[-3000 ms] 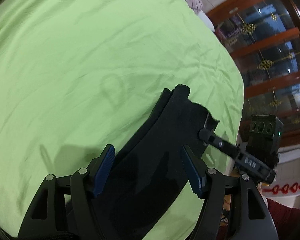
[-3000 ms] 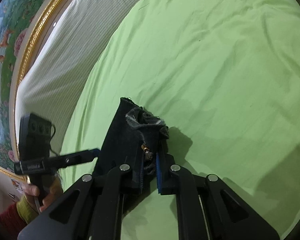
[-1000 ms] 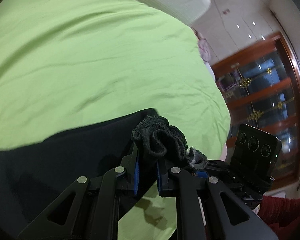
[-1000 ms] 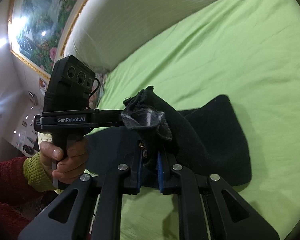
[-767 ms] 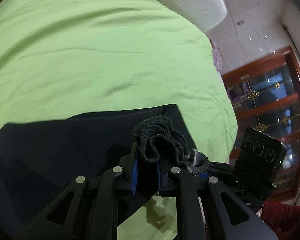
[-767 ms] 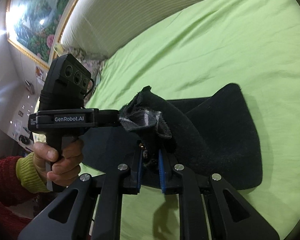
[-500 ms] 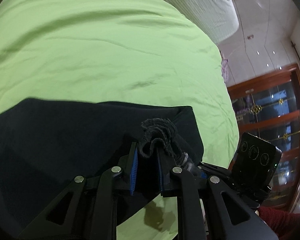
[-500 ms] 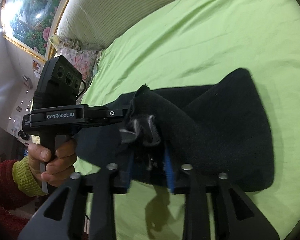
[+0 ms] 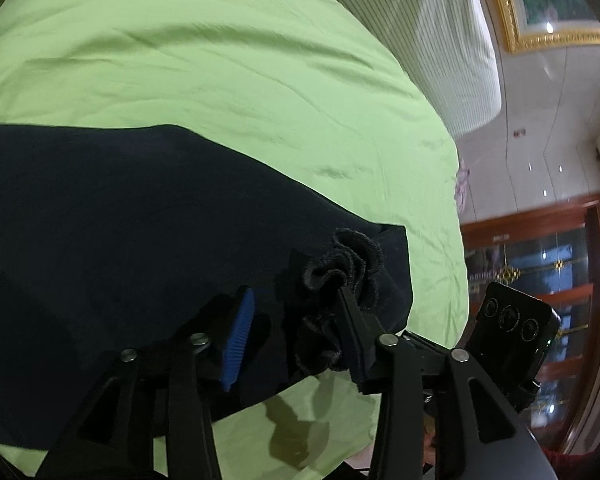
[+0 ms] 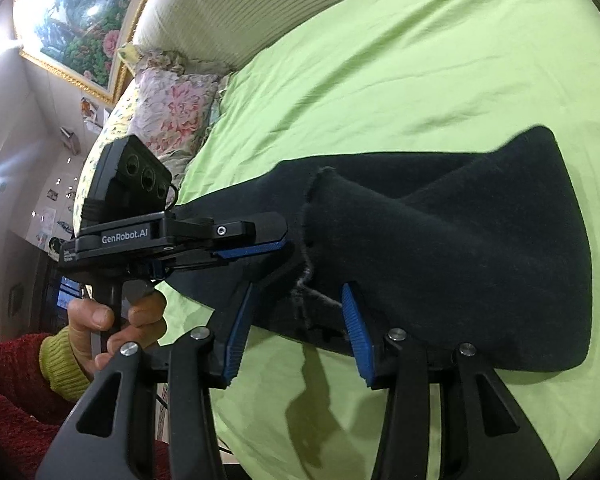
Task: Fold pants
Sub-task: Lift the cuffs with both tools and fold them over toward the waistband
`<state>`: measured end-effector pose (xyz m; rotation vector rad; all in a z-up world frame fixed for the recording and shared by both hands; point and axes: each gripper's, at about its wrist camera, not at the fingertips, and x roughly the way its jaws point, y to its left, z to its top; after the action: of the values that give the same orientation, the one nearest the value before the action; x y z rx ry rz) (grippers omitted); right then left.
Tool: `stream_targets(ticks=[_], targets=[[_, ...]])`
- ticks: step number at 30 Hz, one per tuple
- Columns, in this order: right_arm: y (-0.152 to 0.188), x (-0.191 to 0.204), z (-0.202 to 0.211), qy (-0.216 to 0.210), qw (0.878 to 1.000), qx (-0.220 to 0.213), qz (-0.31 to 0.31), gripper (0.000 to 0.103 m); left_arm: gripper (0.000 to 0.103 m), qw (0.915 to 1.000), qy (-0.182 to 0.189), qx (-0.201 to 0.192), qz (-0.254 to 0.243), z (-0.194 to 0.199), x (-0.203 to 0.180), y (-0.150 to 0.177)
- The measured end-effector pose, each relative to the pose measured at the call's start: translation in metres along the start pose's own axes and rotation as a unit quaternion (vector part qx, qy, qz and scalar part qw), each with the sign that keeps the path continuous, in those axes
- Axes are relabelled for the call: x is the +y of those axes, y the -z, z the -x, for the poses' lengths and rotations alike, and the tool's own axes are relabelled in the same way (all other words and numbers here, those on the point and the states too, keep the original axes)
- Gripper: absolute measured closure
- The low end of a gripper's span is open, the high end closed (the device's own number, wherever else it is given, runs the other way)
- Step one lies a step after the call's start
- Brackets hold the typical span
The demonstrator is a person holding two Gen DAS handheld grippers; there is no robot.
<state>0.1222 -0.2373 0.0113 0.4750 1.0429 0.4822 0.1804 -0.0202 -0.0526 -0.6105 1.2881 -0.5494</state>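
Note:
The black pants [image 9: 120, 216] lie folded over on the green bed sheet [image 9: 204, 60]. In the left wrist view my left gripper [image 9: 296, 320] is open, with the bunched hem [image 9: 344, 264] resting against its right finger. In the right wrist view my right gripper [image 10: 300, 320] is open around the doubled-over pants [image 10: 440, 240], whose raw edge lies between the blue pads. The left gripper [image 10: 256, 246] shows there too, at the pants' left edge, held by a hand in a red sleeve.
A striped headboard cushion [image 10: 240, 12] and floral pillows [image 10: 172, 108] sit at the bed's far end. A framed painting [image 10: 72, 20] hangs above. A wooden glass cabinet [image 9: 540, 248] stands beyond the bed edge. The right gripper's camera body [image 9: 516, 316] is close by.
Both grippers have opened and let go of the pants' hem, which they held pinched half a second ago. The pants now lie lower and flatter on the sheet.

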Motion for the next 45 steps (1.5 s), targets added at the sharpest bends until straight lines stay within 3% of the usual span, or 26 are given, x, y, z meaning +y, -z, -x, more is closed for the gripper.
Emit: stream_targets(ticks=[8,13,15,21,23,24,25,26,28,31,34,36,40,45], targets=[[-0.018,-0.009,0.030,0.022,0.999,-0.045,0.002,0.056,0.045,0.9997,0.004,-0.013,0.021,0.016,0.004,0.009],[-0.035,-0.039,0.045,0.187,0.981,-0.055,0.017,0.056,0.033,0.9998,0.007,-0.001,0.021,0.009,-0.012,0.015],[-0.039,-0.052,0.046,0.213,0.976,-0.052,0.010,0.056,0.029,0.9998,-0.003,0.010,0.018,-0.003,-0.021,0.015],[-0.045,-0.078,0.033,0.207,0.978,-0.028,-0.010,0.053,0.029,0.9988,-0.032,0.036,0.000,-0.040,-0.044,0.018],[-0.046,-0.080,0.027,0.200,0.980,-0.023,-0.007,0.053,0.033,0.9985,-0.040,0.037,-0.007,-0.049,-0.049,0.019],[-0.046,-0.079,0.024,0.202,0.979,-0.020,0.001,0.053,0.046,0.9982,-0.044,0.038,-0.013,-0.054,-0.051,0.020],[-0.046,-0.078,0.022,0.199,0.980,-0.018,0.004,0.063,0.059,0.9980,-0.045,0.042,-0.017,-0.059,-0.052,0.020],[-0.047,-0.079,0.023,0.197,0.980,-0.018,0.003,0.072,0.084,0.9972,-0.042,0.056,-0.026,-0.066,-0.054,0.020],[-0.050,-0.083,0.030,0.188,0.982,-0.024,-0.005,0.080,0.086,0.9964,-0.051,0.055,-0.039,-0.067,-0.059,0.021],[-0.048,-0.089,0.040,0.183,0.981,-0.051,-0.026,0.081,0.088,0.9965,-0.042,0.029,-0.066,-0.055,-0.072,0.022],[-0.042,-0.101,0.032,0.186,0.980,-0.045,-0.055,0.081,0.088,0.9964,-0.054,0.031,-0.057,-0.057,-0.062,0.023],[-0.040,-0.102,0.026,0.193,0.978,-0.045,-0.059,0.076,0.088,0.9956,-0.070,0.046,-0.041,-0.067,-0.046,0.026],[-0.043,-0.091,0.028,0.222,0.973,-0.045,-0.048,0.063,0.079,0.9974,-0.057,0.037,-0.024,-0.060,-0.034,0.030],[-0.047,-0.063,0.037,0.240,0.968,-0.064,-0.013,0.060,0.067,0.9973,-0.066,0.020,-0.023,-0.035,-0.032,0.033]])
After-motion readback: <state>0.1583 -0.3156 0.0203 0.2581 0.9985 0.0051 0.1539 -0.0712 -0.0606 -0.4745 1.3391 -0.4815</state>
